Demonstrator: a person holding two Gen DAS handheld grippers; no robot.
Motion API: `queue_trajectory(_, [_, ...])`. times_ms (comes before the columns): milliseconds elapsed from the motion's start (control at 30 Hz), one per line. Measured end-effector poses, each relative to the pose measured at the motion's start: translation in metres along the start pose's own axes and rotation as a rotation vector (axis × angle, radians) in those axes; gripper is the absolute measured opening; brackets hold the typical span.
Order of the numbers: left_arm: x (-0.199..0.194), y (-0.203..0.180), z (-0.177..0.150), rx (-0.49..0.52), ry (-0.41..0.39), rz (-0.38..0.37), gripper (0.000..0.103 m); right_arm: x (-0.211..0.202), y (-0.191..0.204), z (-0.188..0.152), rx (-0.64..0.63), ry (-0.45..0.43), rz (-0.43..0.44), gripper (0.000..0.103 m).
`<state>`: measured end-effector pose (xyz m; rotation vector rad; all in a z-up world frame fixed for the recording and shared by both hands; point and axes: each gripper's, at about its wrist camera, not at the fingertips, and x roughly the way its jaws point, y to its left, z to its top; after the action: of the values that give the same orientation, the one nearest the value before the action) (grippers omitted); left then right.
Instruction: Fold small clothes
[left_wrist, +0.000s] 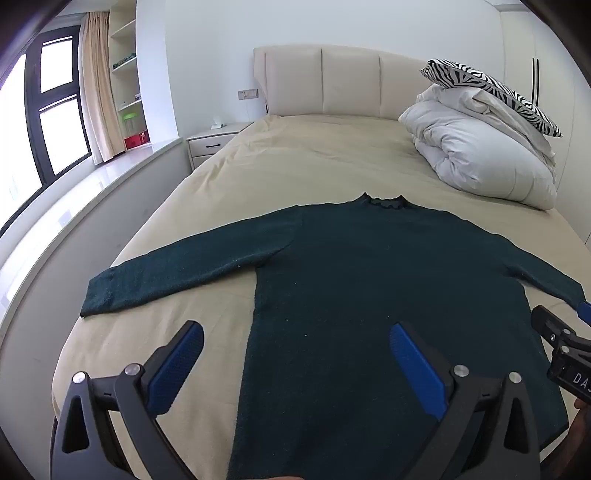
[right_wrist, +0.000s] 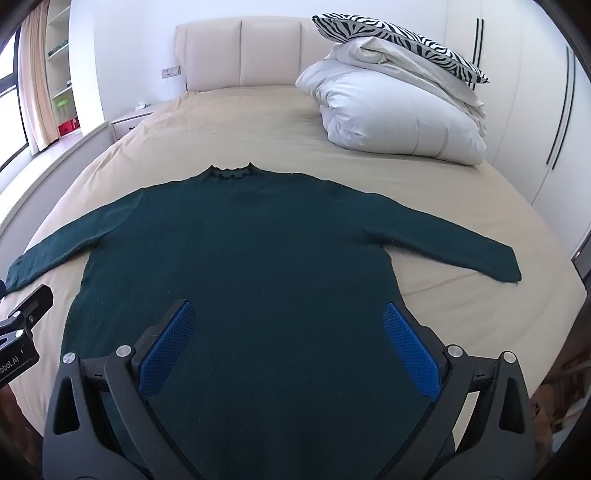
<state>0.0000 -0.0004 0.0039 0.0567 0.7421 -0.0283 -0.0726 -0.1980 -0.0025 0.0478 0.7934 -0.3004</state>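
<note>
A dark green long-sleeved sweater (left_wrist: 369, 280) lies flat on the beige bed (left_wrist: 295, 162), collar toward the headboard, both sleeves spread out sideways. It also shows in the right wrist view (right_wrist: 258, 258). My left gripper (left_wrist: 295, 332) is open and empty, above the sweater's lower left edge. My right gripper (right_wrist: 288, 314) is open and empty, above the sweater's lower middle. The right gripper's body shows at the right edge of the left wrist view (left_wrist: 561, 343). The left gripper's body shows at the left edge of the right wrist view (right_wrist: 22, 325).
A folded white duvet (right_wrist: 399, 110) with a zebra-striped pillow (right_wrist: 399, 40) on top sits at the bed's far right. A padded headboard (right_wrist: 240, 51), a nightstand (left_wrist: 214, 140), shelves and a window ledge (left_wrist: 74, 206) stand to the left. A wardrobe (right_wrist: 546, 110) is on the right.
</note>
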Motion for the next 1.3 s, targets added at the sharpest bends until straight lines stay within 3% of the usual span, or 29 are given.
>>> queue_trajectory(1300, [-0.0052,0.0045,0.0038,-0.01,-0.002,-0.006,0.103,-0.0012,0.0052,-0.0024,-0.017,0.002,0.001,0.103])
